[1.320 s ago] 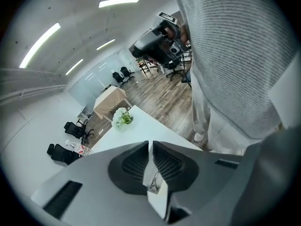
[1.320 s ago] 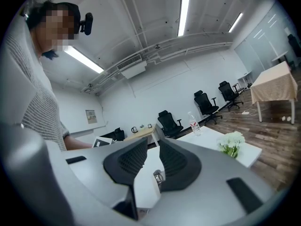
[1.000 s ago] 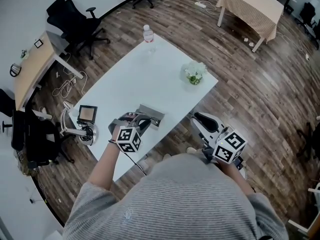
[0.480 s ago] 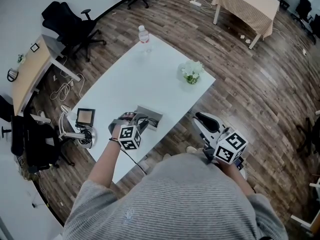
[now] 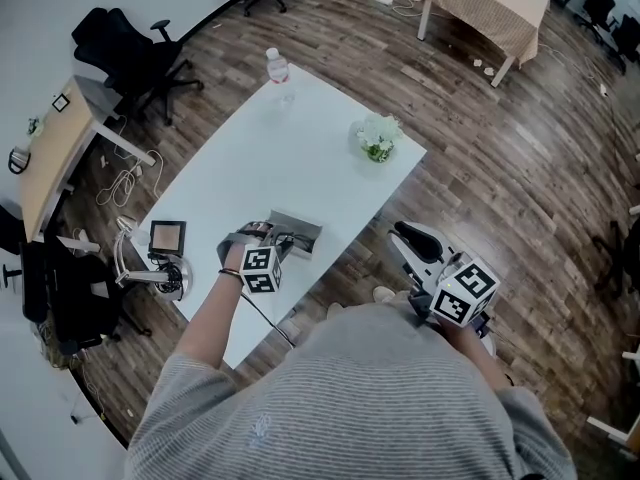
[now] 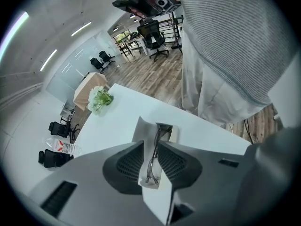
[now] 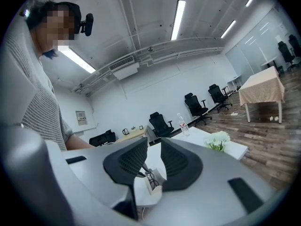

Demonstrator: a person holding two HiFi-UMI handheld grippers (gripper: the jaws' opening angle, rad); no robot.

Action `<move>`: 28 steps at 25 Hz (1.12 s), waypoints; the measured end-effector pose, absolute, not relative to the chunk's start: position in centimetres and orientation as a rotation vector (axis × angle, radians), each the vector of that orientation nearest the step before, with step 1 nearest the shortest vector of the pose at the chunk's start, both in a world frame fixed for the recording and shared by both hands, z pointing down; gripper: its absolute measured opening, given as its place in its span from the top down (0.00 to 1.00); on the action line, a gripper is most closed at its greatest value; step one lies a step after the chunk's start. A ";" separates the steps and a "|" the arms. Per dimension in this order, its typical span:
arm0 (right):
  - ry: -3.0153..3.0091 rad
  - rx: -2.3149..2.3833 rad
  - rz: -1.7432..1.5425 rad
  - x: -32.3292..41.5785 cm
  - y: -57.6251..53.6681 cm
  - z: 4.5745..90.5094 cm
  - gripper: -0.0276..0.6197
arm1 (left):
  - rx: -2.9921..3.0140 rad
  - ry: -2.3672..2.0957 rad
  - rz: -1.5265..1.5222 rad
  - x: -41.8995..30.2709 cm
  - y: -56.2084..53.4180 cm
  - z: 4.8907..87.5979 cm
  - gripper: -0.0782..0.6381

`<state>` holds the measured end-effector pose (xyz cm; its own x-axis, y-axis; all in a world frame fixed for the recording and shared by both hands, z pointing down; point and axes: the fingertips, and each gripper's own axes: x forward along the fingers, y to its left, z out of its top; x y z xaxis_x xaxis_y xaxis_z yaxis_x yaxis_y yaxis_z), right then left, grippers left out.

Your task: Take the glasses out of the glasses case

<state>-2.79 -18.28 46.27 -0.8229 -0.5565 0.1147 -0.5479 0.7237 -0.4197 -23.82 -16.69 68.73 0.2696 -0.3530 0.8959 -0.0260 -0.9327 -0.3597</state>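
Left gripper (image 6: 150, 146): held over the near part of the counter (image 5: 300, 148), with its jaws reaching over the open glasses case (image 5: 298, 233).
Left jaws: drawn close, with only a narrow slot between them. The glasses run lengthwise in that slot, but I cannot tell whether the pads actually press on the frame.
Glasses (image 6: 151, 166): thin metal frame, folded, lying inside the case with one end toward the camera.
Glasses case: pale, with its lid raised, resting on the counter near the edge closest to the person.
Right gripper (image 7: 153, 144): held off the counter's right edge, above the wooden floor (image 5: 480, 148), well apart from the case.
Right jaws: a slim gap between them and nothing held. The case and glasses show only in the distance through that gap.
Flowers (image 5: 377, 140): a small white bunch near the counter's far right edge.
Water bottle (image 5: 276, 66): upright at the far corner.
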 end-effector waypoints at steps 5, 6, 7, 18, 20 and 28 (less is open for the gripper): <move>2.892 -0.953 -0.691 -2.5 -18.4 46.2 0.83 | -2.248 0.276 -1.738 -23.8 -16.7 70.0 0.78; 2.891 -0.956 -0.691 -2.4 -18.4 46.1 0.83 | -2.241 0.260 -1.740 -23.7 -16.8 70.2 0.78; 2.890 -0.959 -0.692 -2.4 -18.4 46.1 0.83 | -2.235 0.247 -1.742 -23.7 -16.9 70.5 0.78; 2.874 -0.996 -0.697 -1.9 -18.5 46.3 0.83 | -2.213 0.147 -1.784 -23.4 -17.2 72.6 0.78; 2.871 -1.006 -0.701 -1.8 -18.5 46.4 0.83 | -2.213 0.133 -1.796 -23.3 -17.0 73.1 0.78; 2.865 -1.027 -0.699 -1.5 -18.6 46.4 0.83 | -2.186 0.109 -1.835 -23.6 -17.1 74.1 0.78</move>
